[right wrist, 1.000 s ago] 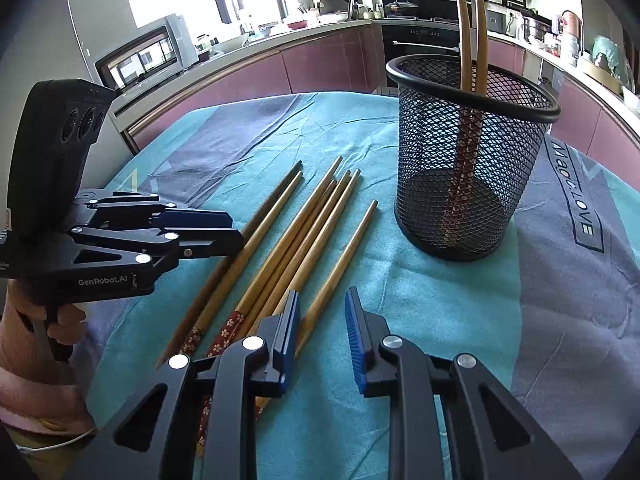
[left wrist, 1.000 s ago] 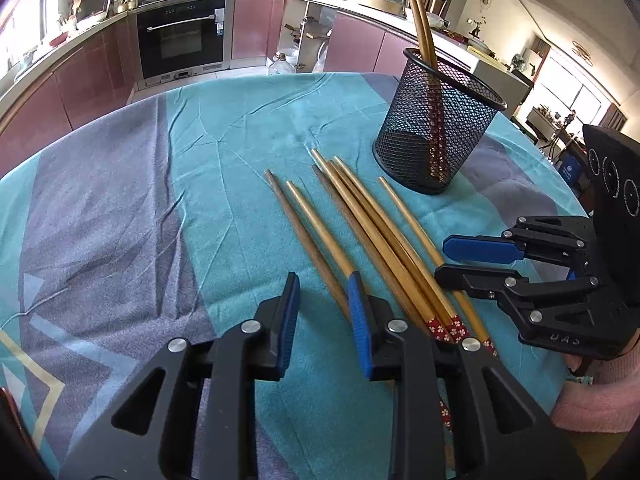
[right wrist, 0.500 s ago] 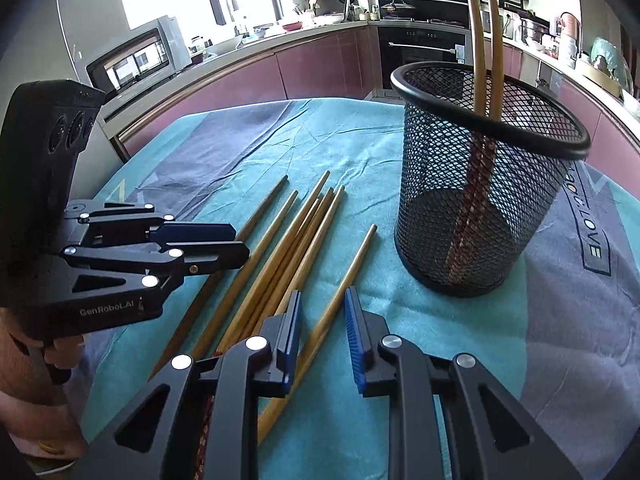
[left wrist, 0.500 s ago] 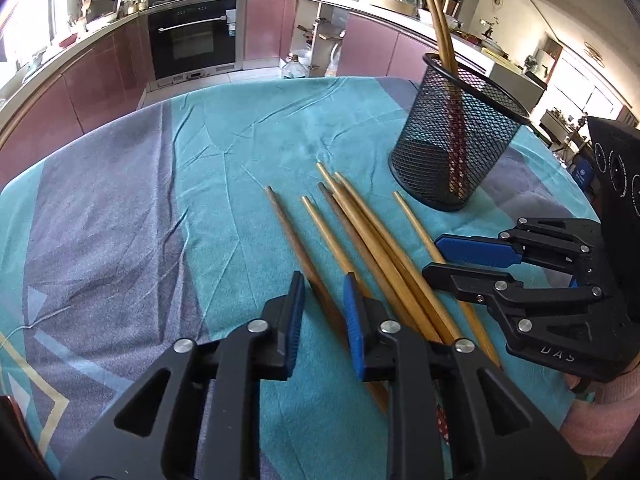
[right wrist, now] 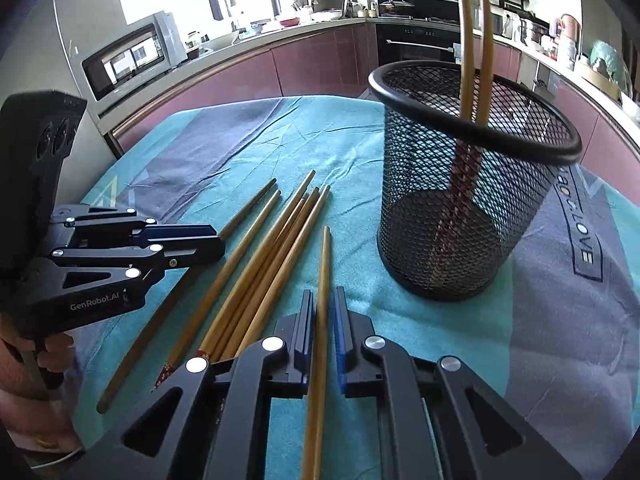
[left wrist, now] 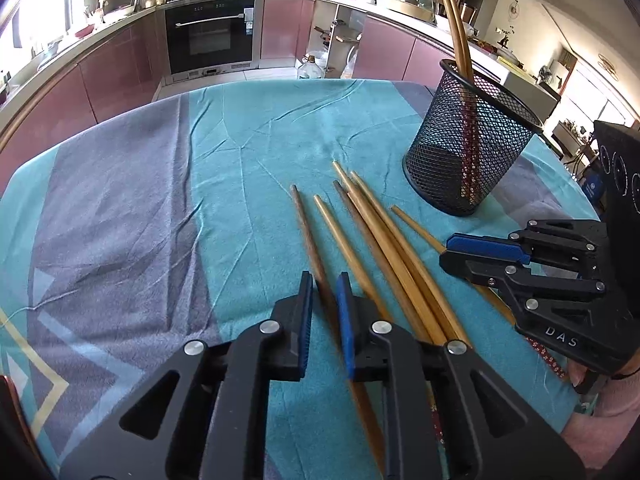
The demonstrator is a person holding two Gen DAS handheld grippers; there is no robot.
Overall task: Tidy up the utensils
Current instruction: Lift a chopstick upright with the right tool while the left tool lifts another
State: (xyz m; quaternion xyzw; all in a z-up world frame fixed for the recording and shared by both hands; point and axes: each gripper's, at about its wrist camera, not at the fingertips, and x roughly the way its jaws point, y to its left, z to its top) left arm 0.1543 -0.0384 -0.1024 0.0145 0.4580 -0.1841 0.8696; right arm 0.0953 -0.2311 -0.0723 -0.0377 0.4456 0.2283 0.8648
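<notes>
Several wooden chopsticks (left wrist: 380, 232) (right wrist: 272, 260) lie side by side on the teal cloth. A black mesh cup (left wrist: 468, 152) (right wrist: 460, 220) stands upright past them, with two chopsticks (right wrist: 476, 40) leaning inside. My left gripper (left wrist: 324, 280) (right wrist: 218, 244) is shut on the darker, leftmost chopstick (left wrist: 304, 220), gripping it near its thick end. My right gripper (right wrist: 322, 296) (left wrist: 444, 250) is closing tight on the rightmost chopstick (right wrist: 326, 256). Its pads press on both sides of the stick. Both held sticks still rest on the cloth.
The teal and grey tablecloth (left wrist: 160, 200) covers a round table whose edge curves close behind the cup. Kitchen cabinets and an oven (left wrist: 212, 36) stand beyond, and a microwave (right wrist: 132, 56) is at the left. A hand (right wrist: 24, 364) holds the left gripper.
The left jaws narrowed onto the dark chopstick. The right jaws, apart half a second ago, have closed on the rightmost chopstick. Neither hand has shifted much.
</notes>
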